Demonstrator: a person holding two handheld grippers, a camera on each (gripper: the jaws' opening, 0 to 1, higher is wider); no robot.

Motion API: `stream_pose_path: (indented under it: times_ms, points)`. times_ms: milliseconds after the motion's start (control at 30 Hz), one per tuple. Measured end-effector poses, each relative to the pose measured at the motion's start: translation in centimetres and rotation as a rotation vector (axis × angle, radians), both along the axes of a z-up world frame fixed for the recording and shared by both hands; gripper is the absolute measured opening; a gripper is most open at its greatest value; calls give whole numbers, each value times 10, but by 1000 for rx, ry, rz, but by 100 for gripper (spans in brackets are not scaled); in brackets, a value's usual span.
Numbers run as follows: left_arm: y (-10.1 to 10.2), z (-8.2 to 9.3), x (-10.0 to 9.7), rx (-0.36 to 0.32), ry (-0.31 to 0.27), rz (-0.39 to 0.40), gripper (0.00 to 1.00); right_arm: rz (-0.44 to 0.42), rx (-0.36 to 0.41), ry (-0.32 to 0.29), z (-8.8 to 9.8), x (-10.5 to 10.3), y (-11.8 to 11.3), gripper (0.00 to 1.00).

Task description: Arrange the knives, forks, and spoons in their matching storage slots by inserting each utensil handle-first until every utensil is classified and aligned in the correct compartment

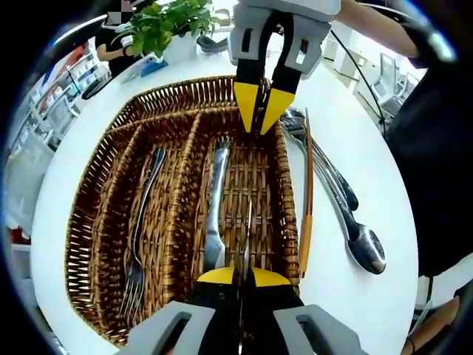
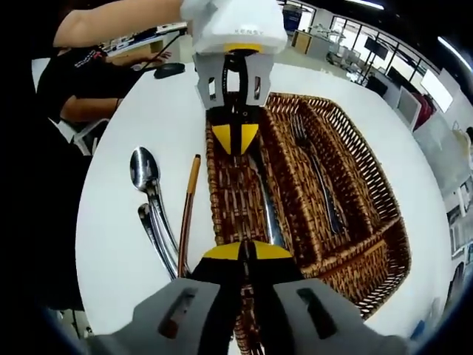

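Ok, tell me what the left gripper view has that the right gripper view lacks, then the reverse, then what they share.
Left gripper view: a potted plant beyond the wicker basket, and the right claw facing the camera. Right gripper view: a dark mouse-shaped object on the white table, a bare arm, and the left claw facing the camera. Shared: the basket, a fork in its middle compartment, two spoons and a wood-handled utensil beside it.

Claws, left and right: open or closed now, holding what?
Left claw: closed on a thin metal utensil.
Right claw: closed; what it holds cannot be told.
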State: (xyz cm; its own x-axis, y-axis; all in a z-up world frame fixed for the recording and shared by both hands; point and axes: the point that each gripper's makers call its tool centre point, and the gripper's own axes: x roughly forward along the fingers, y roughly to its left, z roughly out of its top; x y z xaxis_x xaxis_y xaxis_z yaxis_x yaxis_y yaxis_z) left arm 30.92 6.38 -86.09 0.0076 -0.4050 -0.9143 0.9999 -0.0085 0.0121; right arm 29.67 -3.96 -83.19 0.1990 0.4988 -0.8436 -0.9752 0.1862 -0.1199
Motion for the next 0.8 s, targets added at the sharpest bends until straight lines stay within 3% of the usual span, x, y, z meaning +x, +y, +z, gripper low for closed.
stream_pose_path:
  times_ms: [233, 367, 800]
  points:
    - [2, -3, 7, 24, -63, 2, 6, -25, -7, -48, 4, 4, -4, 5]
    - [-2, 3, 2, 3, -36, 1, 6, -29, -2, -56, 7, 3, -6, 5]
    - [-3, 18, 0, -19, -56, 27, 10, -102, 59, -91, 20, 8, -7, 12]
